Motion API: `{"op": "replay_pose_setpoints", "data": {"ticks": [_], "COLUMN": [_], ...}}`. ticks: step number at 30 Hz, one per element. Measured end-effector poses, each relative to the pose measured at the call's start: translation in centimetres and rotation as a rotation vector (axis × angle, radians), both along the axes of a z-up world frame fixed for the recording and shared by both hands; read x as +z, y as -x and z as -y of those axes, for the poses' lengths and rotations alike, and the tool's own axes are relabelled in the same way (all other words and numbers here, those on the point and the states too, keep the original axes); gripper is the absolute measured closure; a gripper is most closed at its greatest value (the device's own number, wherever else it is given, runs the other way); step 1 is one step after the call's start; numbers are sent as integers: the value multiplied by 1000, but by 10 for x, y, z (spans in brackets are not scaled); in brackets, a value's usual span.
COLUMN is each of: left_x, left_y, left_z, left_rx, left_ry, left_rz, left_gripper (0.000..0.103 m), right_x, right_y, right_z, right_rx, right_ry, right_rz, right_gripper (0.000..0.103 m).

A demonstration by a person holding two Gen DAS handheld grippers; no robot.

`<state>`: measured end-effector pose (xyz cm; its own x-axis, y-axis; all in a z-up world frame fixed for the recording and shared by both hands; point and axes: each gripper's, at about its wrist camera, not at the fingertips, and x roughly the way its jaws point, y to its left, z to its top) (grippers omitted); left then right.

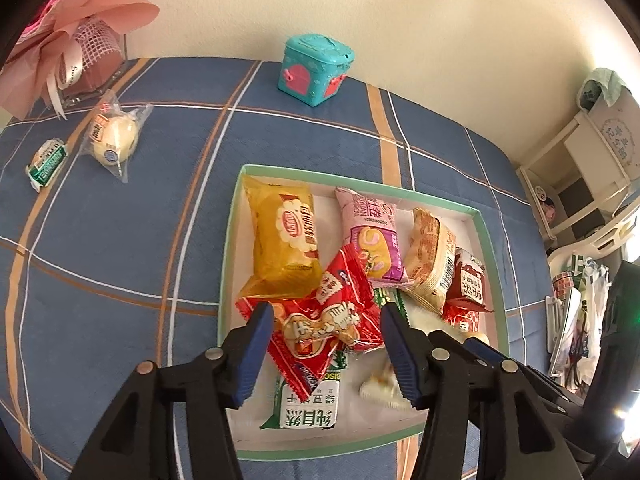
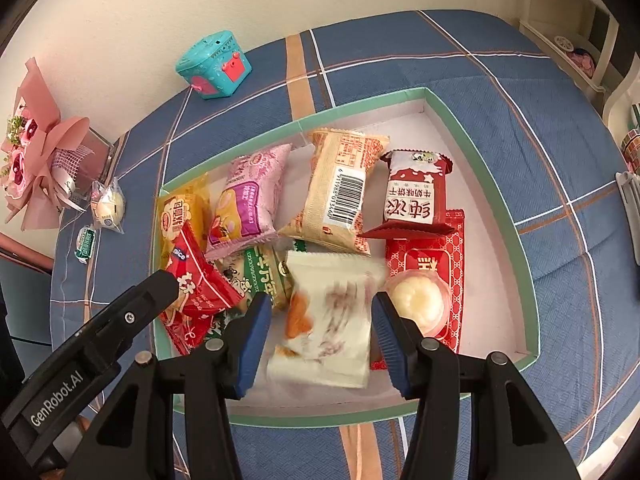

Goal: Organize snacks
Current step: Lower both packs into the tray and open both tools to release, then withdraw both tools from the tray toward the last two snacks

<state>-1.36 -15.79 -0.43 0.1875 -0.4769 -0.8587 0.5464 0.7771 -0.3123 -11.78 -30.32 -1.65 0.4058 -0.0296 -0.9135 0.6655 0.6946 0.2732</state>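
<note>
Both tools first: left tool [image 1: 326, 312] hangs spread wide over the near end of the tray, a red peanut packet [image 1: 320, 316] lying between its blue pads with daylight either side, so nothing is pinched; right tool [image 2: 322, 304] is spread just as wide around a white packet [image 2: 332, 320], which is blurred, and I cannot tell whether it is resting or dropping.

Biggest thing now: the blue plaid bed [image 1: 120, 240] carries everything; on it sits the green-rimmed tray [image 2: 480, 152], white inside, and that is where the snacks are going.

Inside the tray, from the right wrist view: yellow packet [image 2: 180, 216] at 9 o'clock; pink packet [image 2: 248, 208] beside it; tan barcode packet [image 2: 340, 192] at 12; dark red milk-biscuit packet [image 2: 416, 196] at 1 o'clock, lying on a flat red packet [image 2: 448, 264]; a round pale pastry [image 2: 416, 300] at 3; a green biscuit packet [image 2: 264, 276] half buried in the middle.

Progress, as I judge it: most of the job is done; two stragglers lie outside the tray at 10 o'clock in the left wrist view, a clear-wrapped round cake [image 1: 114, 138] and a small green-and-white sweet [image 1: 46, 164]; those look like what is left.
</note>
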Motion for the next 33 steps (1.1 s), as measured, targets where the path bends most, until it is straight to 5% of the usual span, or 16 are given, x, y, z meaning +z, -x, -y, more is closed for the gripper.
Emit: {"op": "replay_pose_setpoints", "data": {"ticks": [9, 14, 21, 24, 33], "left_x": [10, 5, -3, -2, -2], "left_y": [-11, -23, -39, -40, -47], "left_z": [-21, -33, -52, -53, -57], "left_rx": [65, 120, 178, 183, 193], "left_ry": [-25, -140, -209, -225, -247], "left_rz": [43, 105, 147, 171, 208], "left_gripper": [37, 25, 0, 0, 0], "right_x": [8, 9, 6, 7, 9], "right_y": [-1, -6, -13, -14, -19], "right_z": [0, -5, -11, -12, -18], "right_rx": [14, 34, 56, 58, 66], "right_ry": [26, 57, 85, 101, 120], "right_rz": [10, -6, -25, -24, -3], "right_gripper": [49, 49, 27, 14, 13]}}
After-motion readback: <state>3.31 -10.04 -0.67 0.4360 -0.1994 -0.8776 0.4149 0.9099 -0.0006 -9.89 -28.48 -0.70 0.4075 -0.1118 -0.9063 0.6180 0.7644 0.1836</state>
